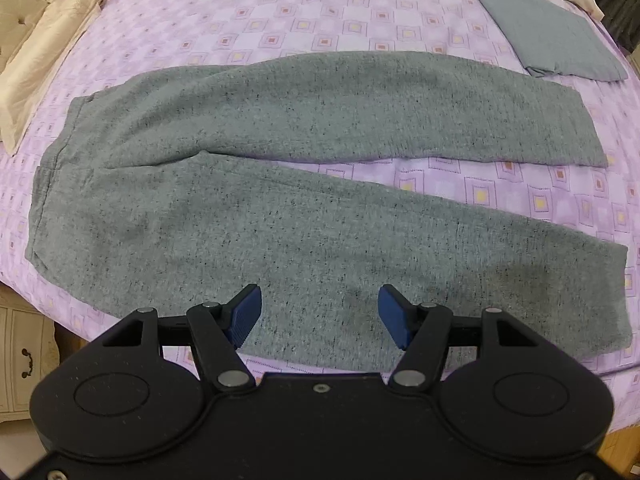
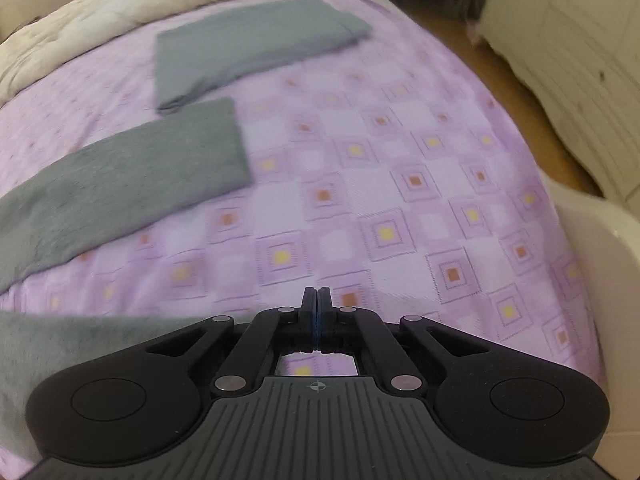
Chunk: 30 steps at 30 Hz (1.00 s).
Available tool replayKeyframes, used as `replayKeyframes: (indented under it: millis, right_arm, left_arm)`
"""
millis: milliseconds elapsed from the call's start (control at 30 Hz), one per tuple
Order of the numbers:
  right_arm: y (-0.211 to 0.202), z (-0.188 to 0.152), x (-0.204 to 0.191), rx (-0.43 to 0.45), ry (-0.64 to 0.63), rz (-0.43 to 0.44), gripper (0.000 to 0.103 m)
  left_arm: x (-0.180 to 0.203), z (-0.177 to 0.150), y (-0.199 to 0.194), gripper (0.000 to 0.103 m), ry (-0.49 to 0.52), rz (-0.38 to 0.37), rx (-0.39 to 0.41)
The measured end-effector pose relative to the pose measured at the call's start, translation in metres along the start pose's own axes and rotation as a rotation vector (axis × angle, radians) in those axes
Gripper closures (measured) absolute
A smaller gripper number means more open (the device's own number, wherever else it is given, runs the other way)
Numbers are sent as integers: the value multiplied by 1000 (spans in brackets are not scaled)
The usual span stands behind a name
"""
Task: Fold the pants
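Observation:
Grey speckled pants (image 1: 304,184) lie flat on the purple patterned bed sheet (image 1: 280,28), waistband to the left, both legs spread to the right. My left gripper (image 1: 320,312) is open and empty, hovering above the near leg. In the right wrist view the far leg's cuff (image 2: 132,176) lies at the left and the near leg (image 2: 60,344) at the lower left. My right gripper (image 2: 318,304) is shut and empty above bare sheet, to the right of the legs.
A folded grey cloth (image 1: 548,32) lies at the far right of the bed; it also shows in the right wrist view (image 2: 248,44). Cream pillows (image 1: 44,56) and a duvet (image 2: 132,0) line the far side. A white dresser (image 2: 580,64) stands beyond the bed's right edge.

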State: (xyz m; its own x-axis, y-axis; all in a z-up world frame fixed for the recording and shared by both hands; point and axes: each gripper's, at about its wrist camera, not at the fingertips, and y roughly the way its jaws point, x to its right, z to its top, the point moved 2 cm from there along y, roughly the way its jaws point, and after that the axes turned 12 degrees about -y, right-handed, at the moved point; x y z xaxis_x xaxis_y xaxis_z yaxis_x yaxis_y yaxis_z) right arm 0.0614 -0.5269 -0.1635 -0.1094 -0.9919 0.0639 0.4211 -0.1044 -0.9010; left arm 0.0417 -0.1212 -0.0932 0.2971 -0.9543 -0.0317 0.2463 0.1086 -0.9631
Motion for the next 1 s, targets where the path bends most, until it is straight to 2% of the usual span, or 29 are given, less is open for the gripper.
replayKeyframes:
  millis: [167,333,433,500,567,600,633,700,867,900,933,1000]
  right_arm:
    - [-20,-15,1,23,-53,107,101]
    - [-31,-46,-14,81,-88,256,100]
    - [-17,-48,-22,37,-65,246,99]
    - [-12,-47,-25,61,-61,189,98]
    - [-11,-44,-25,100,-57,144,87]
    - [-11,-40,-25,119,-60,138,69]
    - [-10,-39,-25,131,-67,145,57]
    - [-4,-33,-26,117,-91,169,54]
    - [3,-31,-40,81,-179,179,55]
    - [3,-31,-43,67,-185,204,64]
    - [3,-32,-45,47,-183,245,78]
    - [7,-31,-50,7,-187,285,88]
  left_arm:
    - [3,-9,12,37,36,22,-1]
    - [3,-25,25,37,52,33,-57]
    - [3,-33,26,37,60,30,-74]
    - [3,-35,24,37,70,31,-71]
    - [2,-35,20,37,72,32,-58]
    - [2,-35,18,37,71,33,-52]
    - [1,-35,17,37,68,36,-46]
    - [-3,-34,16,37,57,42,-43]
    - [-13,-33,19,37,22,54,-52]
    - [-14,-33,19,37,17,57,-52]
    - [-15,-33,20,37,12,59,-53]
    - [-17,-33,22,37,2,62,-58]
